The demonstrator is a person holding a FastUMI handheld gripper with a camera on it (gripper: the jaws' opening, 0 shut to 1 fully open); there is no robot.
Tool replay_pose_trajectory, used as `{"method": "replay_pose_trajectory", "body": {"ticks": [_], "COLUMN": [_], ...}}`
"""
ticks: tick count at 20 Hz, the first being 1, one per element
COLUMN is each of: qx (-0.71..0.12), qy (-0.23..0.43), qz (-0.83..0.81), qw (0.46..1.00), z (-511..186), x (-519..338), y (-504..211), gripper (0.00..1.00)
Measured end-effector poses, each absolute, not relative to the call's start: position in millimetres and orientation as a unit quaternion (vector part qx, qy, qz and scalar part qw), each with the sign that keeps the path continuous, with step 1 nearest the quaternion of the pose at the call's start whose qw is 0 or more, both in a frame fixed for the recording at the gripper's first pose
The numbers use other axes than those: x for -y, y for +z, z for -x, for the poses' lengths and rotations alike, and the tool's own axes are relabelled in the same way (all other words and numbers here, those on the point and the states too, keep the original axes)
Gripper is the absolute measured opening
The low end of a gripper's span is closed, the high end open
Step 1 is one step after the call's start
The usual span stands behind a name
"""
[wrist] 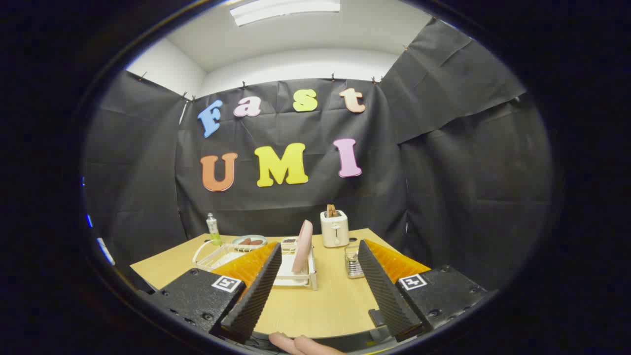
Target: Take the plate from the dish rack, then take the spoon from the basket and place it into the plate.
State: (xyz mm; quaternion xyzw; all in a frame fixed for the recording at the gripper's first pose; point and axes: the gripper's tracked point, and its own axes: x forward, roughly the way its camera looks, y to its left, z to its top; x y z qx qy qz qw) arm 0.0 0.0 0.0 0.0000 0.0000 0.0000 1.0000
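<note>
The tool point(319, 288) hangs with its ribbed fingers wide apart, gripping nothing, above the pale wooden surface point(315, 308). Just ahead, between them, a smooth pink plate point(301, 245) stands on edge in the white dish rack point(296, 276), slotted upright, likely to drain. Ahead-right sits a wire basket point(352, 262); its spoon can't be made out. Beyond, a cream toaster point(334, 229).

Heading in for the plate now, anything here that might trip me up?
The hand-held gripper is open, with the plate ahead between its fingers. The plate stands on edge in the dish rack, so a slightly off-centre closure might tip it or drag the rack across the table. The toaster and the small metal basket sit close beside the rack; a wide approach may knock them.
</note>
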Motion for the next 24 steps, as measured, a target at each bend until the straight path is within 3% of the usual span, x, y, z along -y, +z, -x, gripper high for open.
{"method": "replay_pose_trajectory", "body": {"ticks": [24], "qx": [-0.014], "qy": [-0.005], "qz": [0.003], "qw": [1.0], "z": [-14.6], "x": [7.6], "y": [-4.2], "gripper": [1.0]}}
